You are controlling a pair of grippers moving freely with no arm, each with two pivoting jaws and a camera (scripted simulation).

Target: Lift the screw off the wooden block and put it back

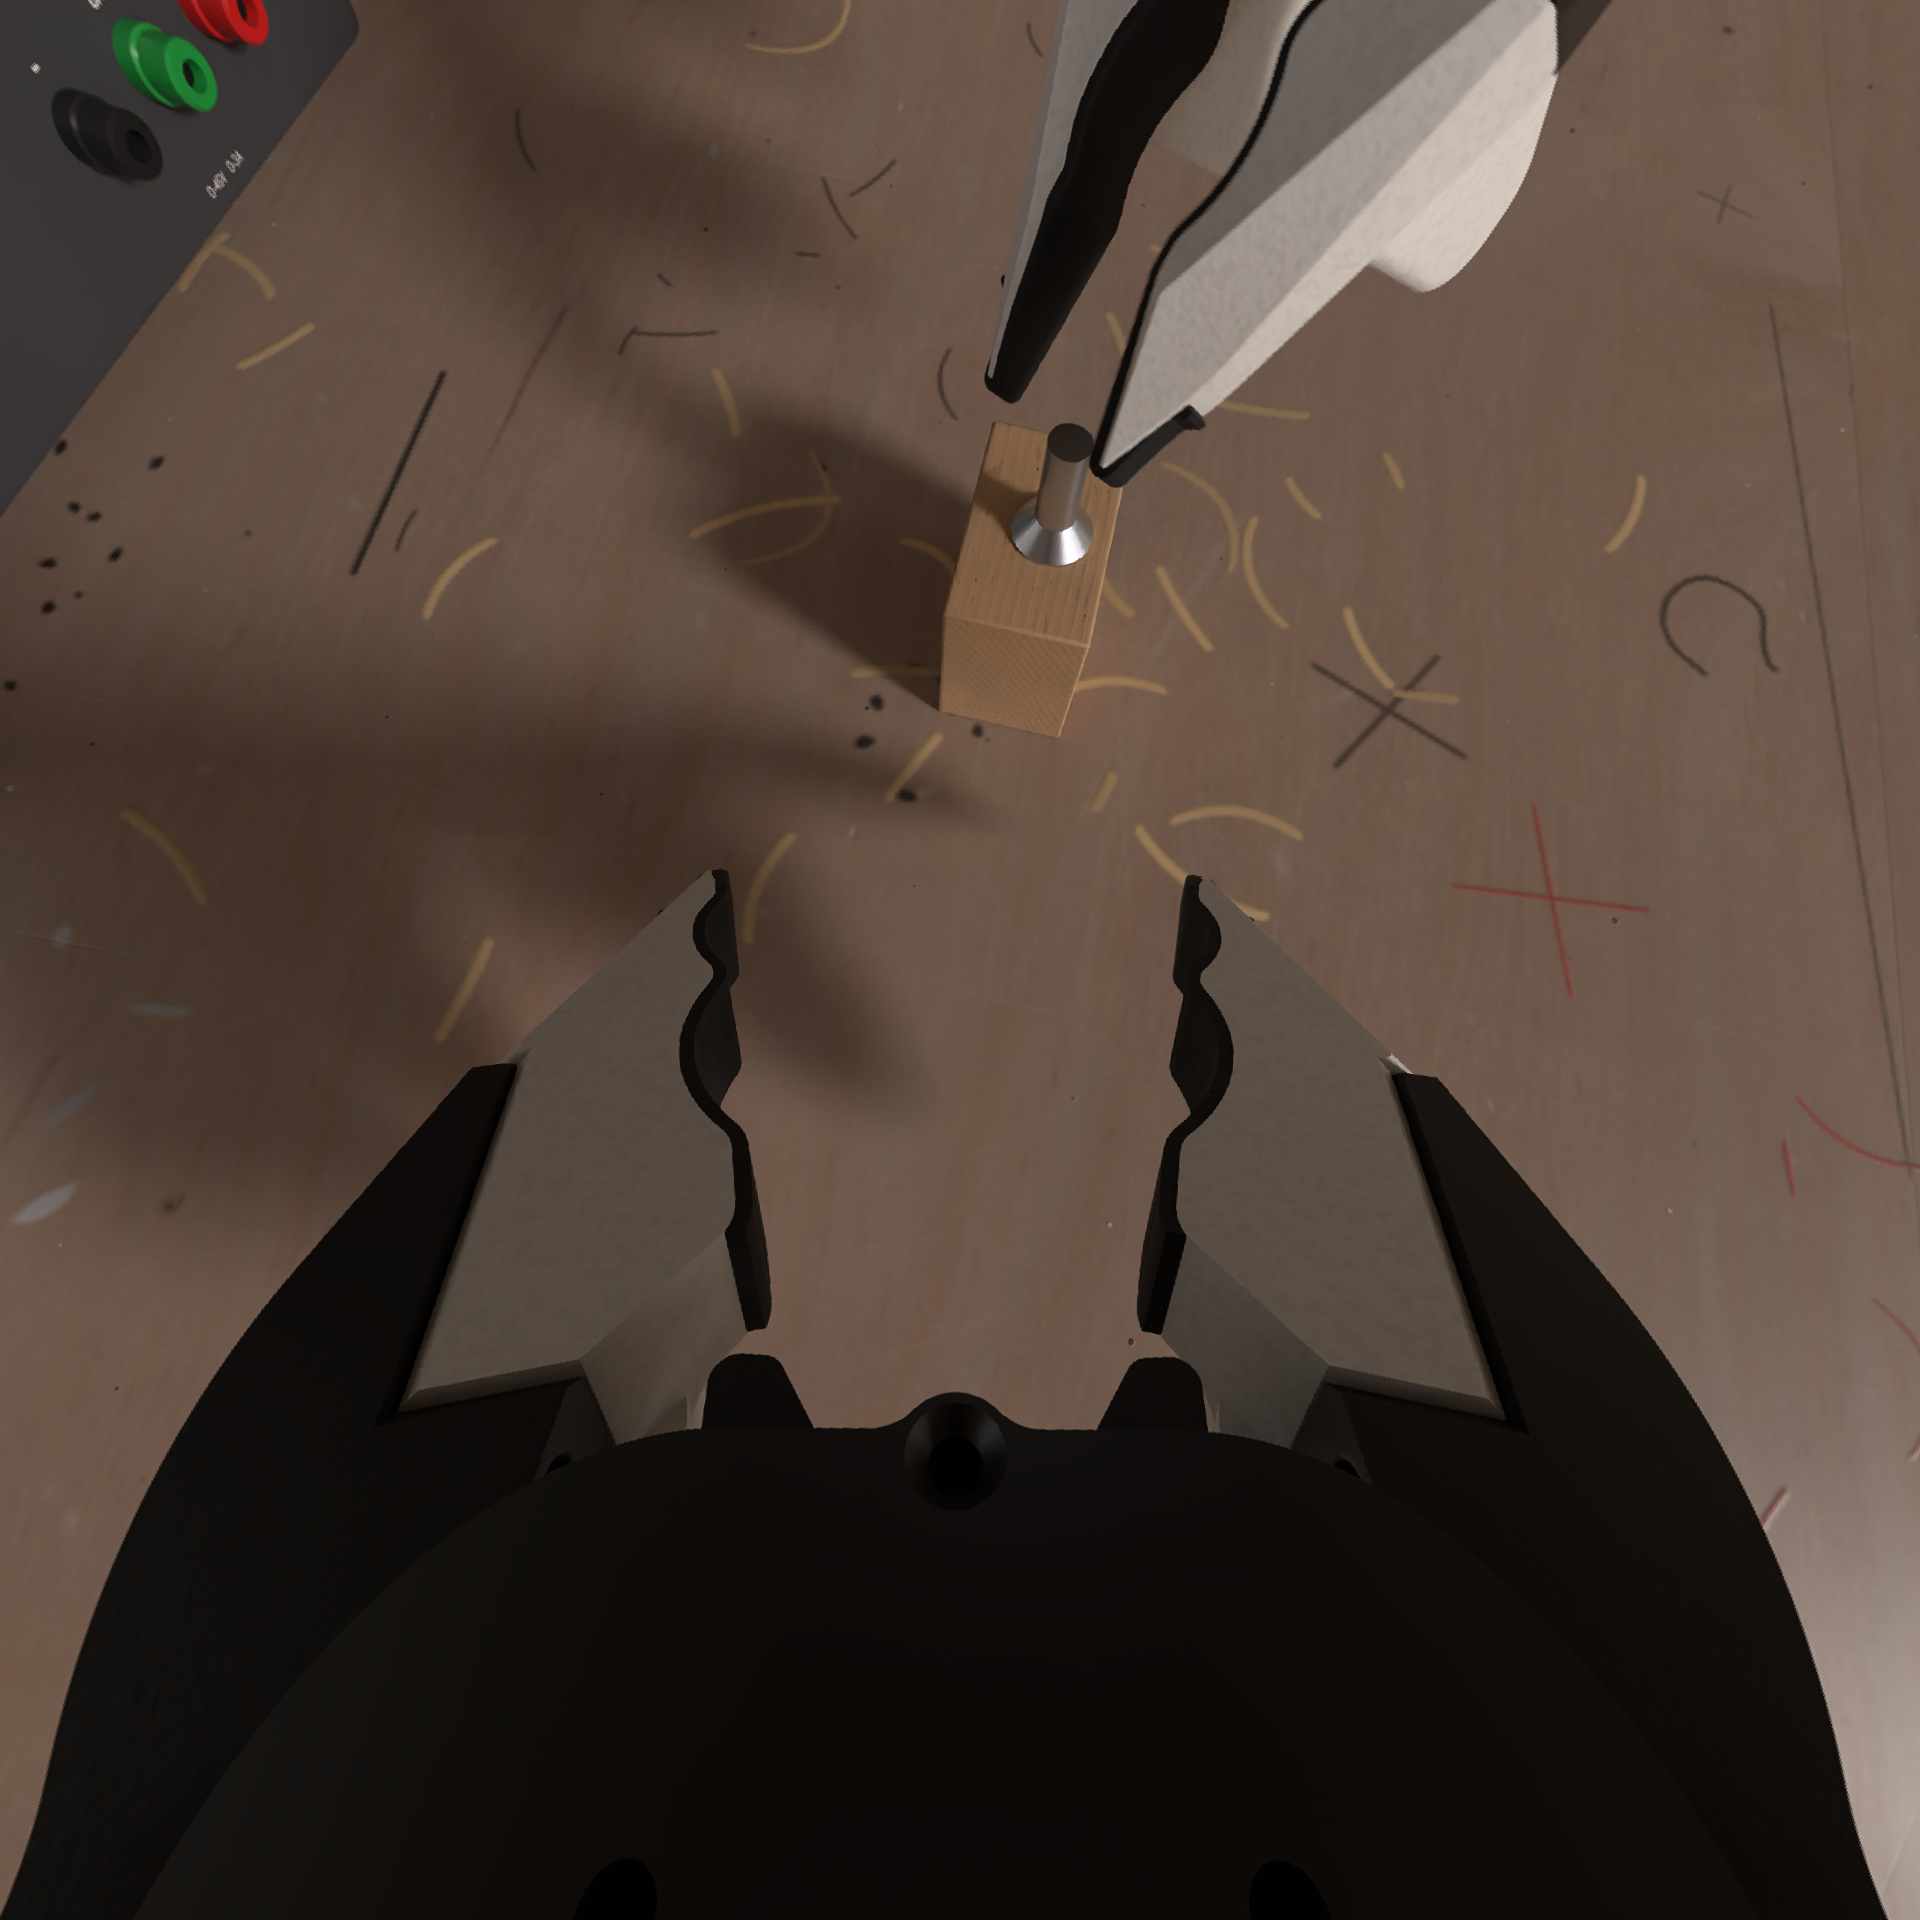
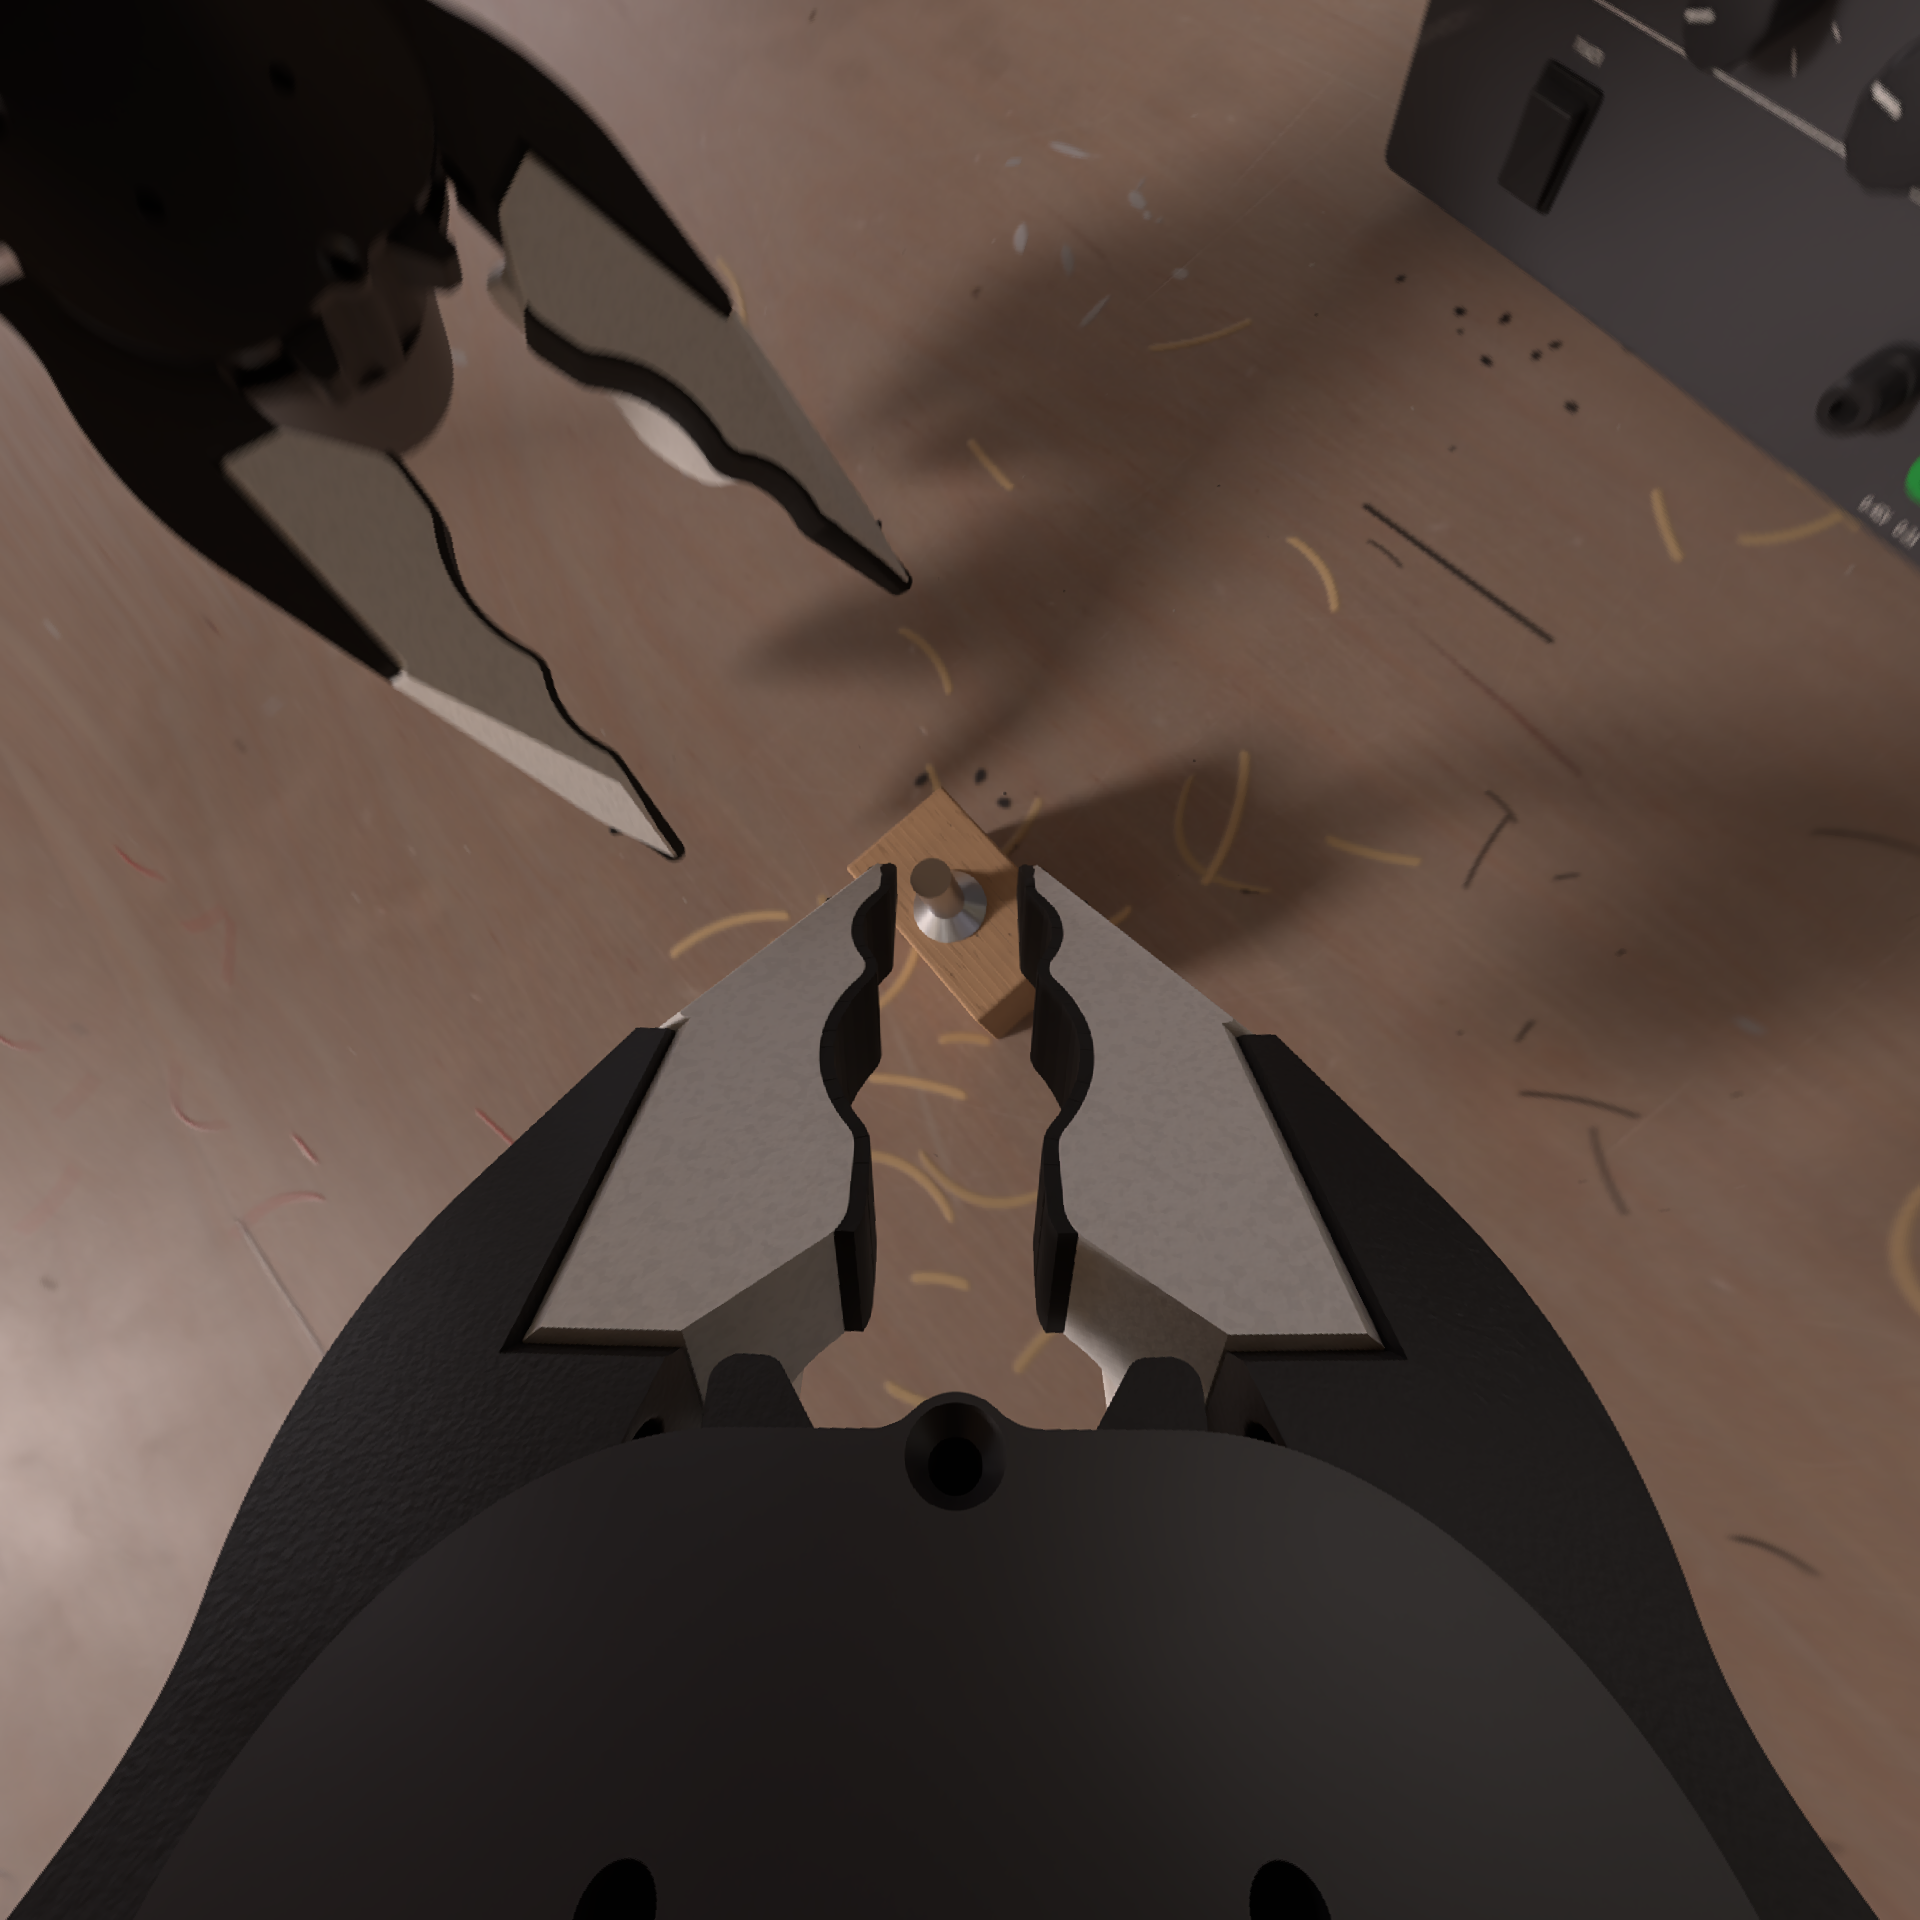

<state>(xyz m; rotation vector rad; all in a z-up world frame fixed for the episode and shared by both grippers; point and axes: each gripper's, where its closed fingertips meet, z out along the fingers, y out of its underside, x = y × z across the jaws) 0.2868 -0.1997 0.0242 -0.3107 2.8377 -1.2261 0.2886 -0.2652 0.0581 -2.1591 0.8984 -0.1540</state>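
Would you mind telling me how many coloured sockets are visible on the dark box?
3, in a diagonal row at its corner: red socket at the frame's top edge, green socket in the middle, black socket lowest. More may lie out of frame.

Workbench surface (image 1: 520, 1039): brown wood, scuffed, with soft dark shadows across it. Pale curled wood shavings (image 1: 1195, 613) lie scattered over it. Black pencil marks (image 1: 1387, 712) and red crosses (image 1: 1550, 899) are drawn on it, and black specks (image 1: 78, 551) dot it.

Dark grey instrument box (image 2: 1683, 239) sits at the bench edge. Front panel carries a black rocker switch (image 2: 1553, 135), knobs, and red (image 1: 231, 16), green (image 1: 171, 68) and black (image 1: 109, 135) sockets in a row.
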